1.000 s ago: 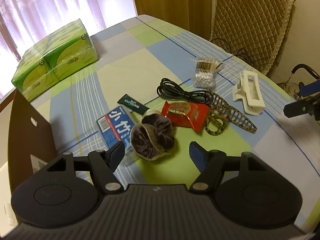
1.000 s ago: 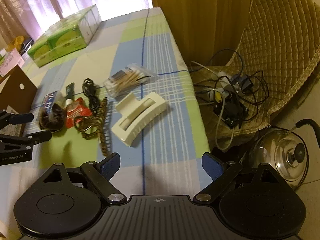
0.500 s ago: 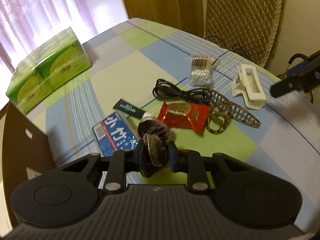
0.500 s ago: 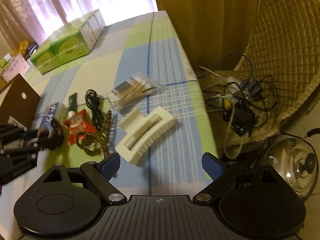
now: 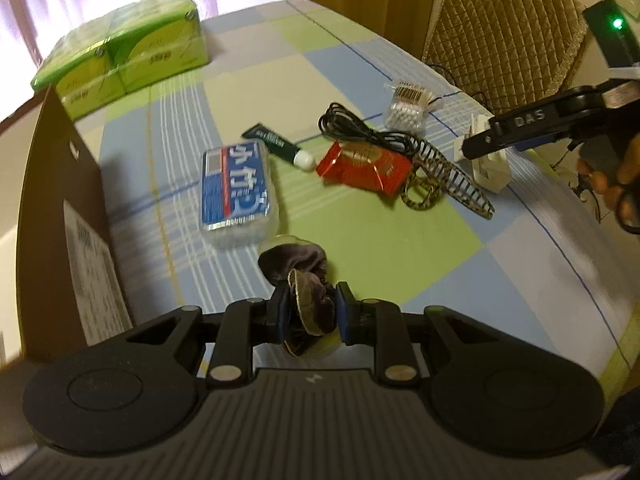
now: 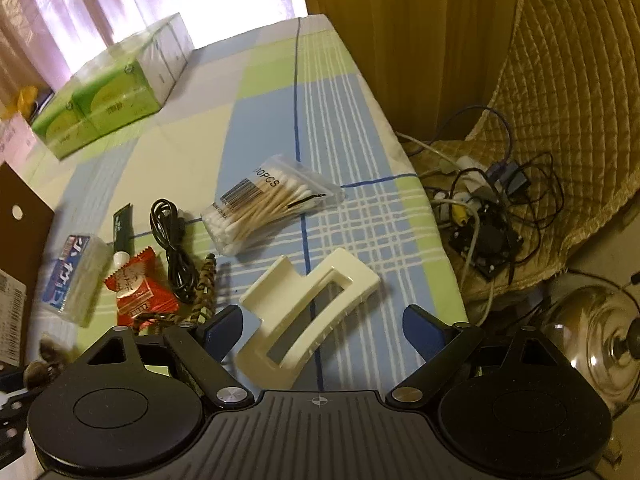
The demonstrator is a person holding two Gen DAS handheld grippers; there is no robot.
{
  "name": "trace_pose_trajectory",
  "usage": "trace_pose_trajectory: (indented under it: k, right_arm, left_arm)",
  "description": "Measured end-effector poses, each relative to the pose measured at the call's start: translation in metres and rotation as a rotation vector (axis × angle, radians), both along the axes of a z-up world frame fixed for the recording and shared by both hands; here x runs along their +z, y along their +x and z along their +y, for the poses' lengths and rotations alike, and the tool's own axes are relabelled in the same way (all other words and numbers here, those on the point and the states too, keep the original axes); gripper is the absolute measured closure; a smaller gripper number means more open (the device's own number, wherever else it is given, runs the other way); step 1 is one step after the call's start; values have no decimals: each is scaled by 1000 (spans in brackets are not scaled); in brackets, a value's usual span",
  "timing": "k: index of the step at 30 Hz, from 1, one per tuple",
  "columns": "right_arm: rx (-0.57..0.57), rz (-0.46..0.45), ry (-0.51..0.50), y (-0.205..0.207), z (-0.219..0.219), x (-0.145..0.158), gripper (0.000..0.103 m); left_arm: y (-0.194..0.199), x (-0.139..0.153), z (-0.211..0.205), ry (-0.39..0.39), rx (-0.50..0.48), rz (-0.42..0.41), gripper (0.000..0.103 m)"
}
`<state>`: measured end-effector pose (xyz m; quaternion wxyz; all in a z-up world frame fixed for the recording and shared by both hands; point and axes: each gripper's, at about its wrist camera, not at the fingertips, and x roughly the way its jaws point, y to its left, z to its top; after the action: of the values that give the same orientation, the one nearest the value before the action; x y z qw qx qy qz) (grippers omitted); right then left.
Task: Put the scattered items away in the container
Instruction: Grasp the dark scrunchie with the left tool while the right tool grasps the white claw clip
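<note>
My left gripper (image 5: 311, 311) is shut on a dark velvet scrunchie (image 5: 298, 268), lifted off the checked cloth beside the brown cardboard box (image 5: 60, 216). On the cloth lie a blue-labelled clear case (image 5: 236, 188), a dark tube (image 5: 276, 147), a red sachet (image 5: 366, 166), a black cable (image 5: 364, 130), a leopard hair claw (image 5: 444, 180) and a cotton swab bag (image 5: 408, 106). My right gripper (image 6: 322, 326) is open just above the cream hair claw (image 6: 308, 312), its fingers on either side of the claw. The swab bag (image 6: 264, 204) lies beyond it.
Green tissue packs (image 5: 124, 52) stand at the table's far left. Off the table's right edge are a quilted chair (image 6: 568, 112) with tangled wires (image 6: 480, 216) and a metal kettle (image 6: 592, 340). A person's hand (image 5: 612, 176) holds the right gripper.
The left gripper closed on the scrunchie and pulled it back and up toward the box. The right gripper came down and forward over the cream claw, still open.
</note>
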<state>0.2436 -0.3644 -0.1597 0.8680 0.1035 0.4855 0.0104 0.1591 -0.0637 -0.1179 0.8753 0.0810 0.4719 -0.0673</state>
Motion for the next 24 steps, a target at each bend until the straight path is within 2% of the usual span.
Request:
trace_pose_trajectory:
  k: [3, 10, 16, 18, 19, 21, 24]
  right_arm:
    - [40, 2, -49, 0, 5, -1, 55]
    - [131, 51, -76, -24, 6, 4, 56]
    - [191, 100, -44, -63, 10, 4, 56]
    - [196, 96, -39, -69, 13, 4, 38]
    - [189, 85, -54, -71, 15, 5, 17]
    - [178, 43, -72, -74, 17, 8, 14]
    - [150, 36, -60, -69, 18, 6, 14]
  left_arm:
    - [-7, 2, 5, -17, 7, 19, 83]
    - [-25, 2, 13, -54, 21, 78, 83]
    - [-29, -5, 17, -86, 69, 113, 77]
    - [-27, -6, 17, -92, 80, 110, 76]
    - [-26, -6, 17, -93, 83, 106, 76]
    - [-23, -7, 16, -88, 83, 96, 76]
    - [-20, -12, 14, -76, 80, 95, 76]
